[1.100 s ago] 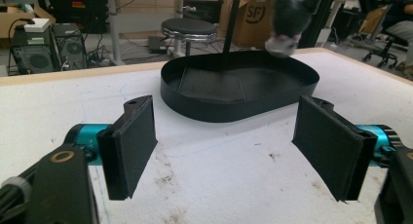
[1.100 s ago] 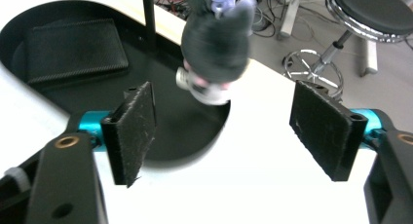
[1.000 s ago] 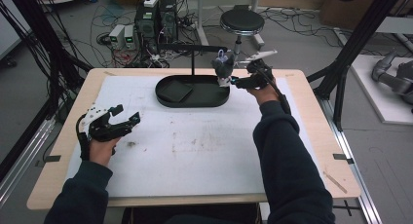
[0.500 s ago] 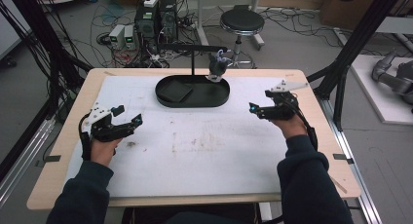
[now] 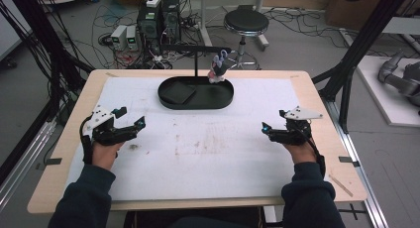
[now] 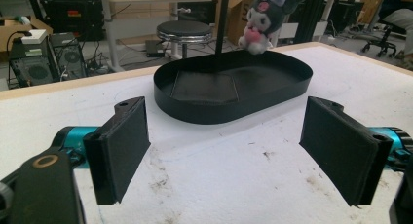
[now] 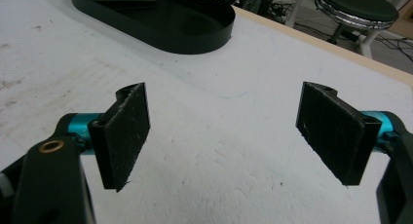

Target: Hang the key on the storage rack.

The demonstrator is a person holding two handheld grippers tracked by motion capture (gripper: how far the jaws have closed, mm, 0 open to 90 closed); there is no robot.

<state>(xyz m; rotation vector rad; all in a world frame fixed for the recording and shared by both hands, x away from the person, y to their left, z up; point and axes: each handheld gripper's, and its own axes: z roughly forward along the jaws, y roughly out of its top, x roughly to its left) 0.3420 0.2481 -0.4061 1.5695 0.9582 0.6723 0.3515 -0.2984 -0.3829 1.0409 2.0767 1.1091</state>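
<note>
A small plush toy [image 5: 217, 69] with purple ears hangs from the arm of a black stand [image 5: 196, 64] over the right end of a black oval tray [image 5: 195, 105]. My right gripper [image 5: 272, 120] rests low at the table's right side, well clear of the tray. Its jaws have just been opening and now stand open, with nothing between them [image 7: 229, 136]. My left gripper [image 5: 132, 115] sits at the left of the table, open and empty [image 6: 229, 151]. It faces the tray [image 6: 214, 112] and the plush toy [image 6: 265, 19].
A white sheet [image 5: 208, 153] covers the wooden tabletop, stained near the middle. A dark flat pad [image 5: 179, 93] lies in the tray's left half. Behind the table stand a round stool [image 5: 246, 24], computer boxes [image 5: 158, 17] and cables. Black frame posts [image 5: 356, 54] flank the table.
My right hand has drawn back from the plush toy at the stand to the table's right side and come down. The toy stays hanging there. My left hand kept still.
</note>
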